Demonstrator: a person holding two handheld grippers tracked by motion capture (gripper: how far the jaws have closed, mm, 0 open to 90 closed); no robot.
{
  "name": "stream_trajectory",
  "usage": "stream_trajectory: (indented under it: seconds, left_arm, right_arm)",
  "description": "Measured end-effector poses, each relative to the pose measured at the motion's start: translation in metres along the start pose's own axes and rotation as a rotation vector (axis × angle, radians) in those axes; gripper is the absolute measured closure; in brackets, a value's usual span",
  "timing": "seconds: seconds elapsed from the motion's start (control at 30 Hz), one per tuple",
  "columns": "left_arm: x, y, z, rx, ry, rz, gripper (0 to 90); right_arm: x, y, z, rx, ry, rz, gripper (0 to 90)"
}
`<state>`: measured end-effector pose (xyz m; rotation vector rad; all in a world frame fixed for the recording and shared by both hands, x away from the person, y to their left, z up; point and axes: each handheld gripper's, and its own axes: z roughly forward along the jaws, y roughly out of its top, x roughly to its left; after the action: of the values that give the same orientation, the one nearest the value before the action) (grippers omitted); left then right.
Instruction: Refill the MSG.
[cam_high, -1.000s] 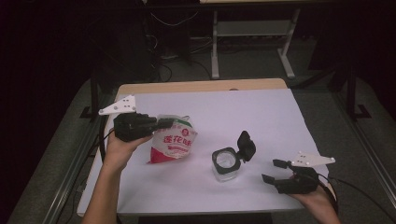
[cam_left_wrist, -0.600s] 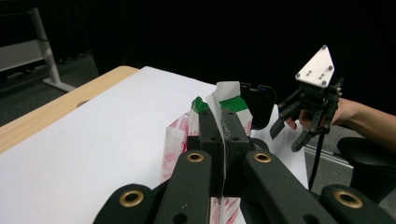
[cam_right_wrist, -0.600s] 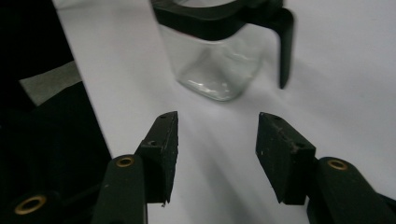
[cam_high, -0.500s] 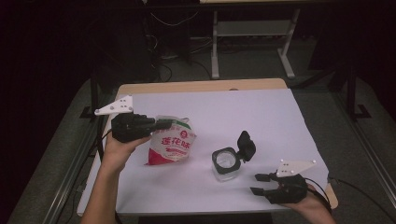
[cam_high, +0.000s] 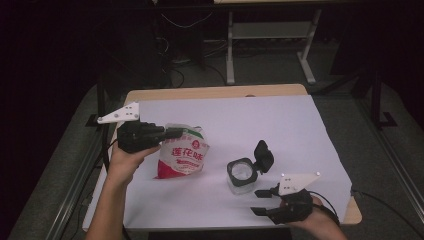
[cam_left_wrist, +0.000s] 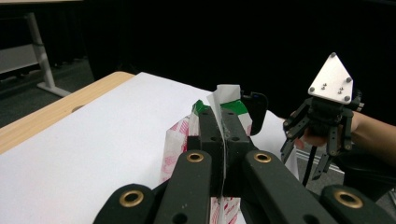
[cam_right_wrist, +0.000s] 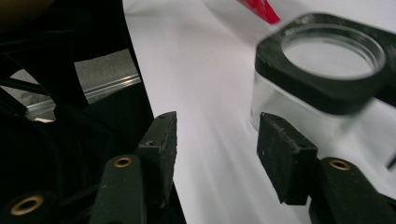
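Left gripper (cam_high: 172, 133): my jaws are clamped on the top seal of the bag (cam_high: 182, 157); in the left gripper view the flattened edge runs between the pads (cam_left_wrist: 210, 135).

Bag: red and white pouch, upright on the white sheet (cam_high: 300, 130), left of centre, held from its top.

Container (cam_high: 241, 175): clear square jar with a black rim, hinged lid (cam_high: 263, 156) flipped back, mouth facing up; it stands right of the bag, apart from it.

Right gripper (cam_high: 260, 201): jaws have just been closing to about half apart, nothing between them.

Key relation: the jar sits just ahead of my right fingertips, off to the right-hand pad's (cam_right_wrist: 285, 156) side in the right gripper view, not between the pads. My right hand is the nearer one.

Judgement: next I shift the right gripper sideways so that its pads straddle the jar wall.
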<state>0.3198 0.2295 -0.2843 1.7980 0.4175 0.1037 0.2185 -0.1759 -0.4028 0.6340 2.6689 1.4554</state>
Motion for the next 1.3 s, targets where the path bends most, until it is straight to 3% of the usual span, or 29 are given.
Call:
stream_trajectory:
  seconds: [0.4,0.53,0.67,0.83,1.3]
  left_arm:
    - [-0.001,0.003,-0.003,-0.021,-0.008,-0.008,90.0]
    - [-0.003,0.009,-0.006,-0.025,-0.010,-0.007,90.0]
    - [-0.005,0.016,-0.010,-0.033,-0.017,0.000,90.0]
    - [-0.005,0.027,-0.015,-0.045,-0.032,-0.001,90.0]
    - [-0.008,0.071,-0.022,-0.060,-0.047,0.031,90.0]
  right_arm:
    - [0.005,0.033,0.021,-0.018,0.005,-0.043,47.7]
    - [0.006,0.046,0.027,-0.027,-0.013,-0.055,47.7]
    - [0.007,0.061,0.034,-0.040,-0.049,-0.063,47.3]
    - [0.007,0.078,0.046,-0.034,-0.058,-0.079,45.5]
    - [-0.006,0.106,0.069,-0.087,-0.131,-0.062,43.4]
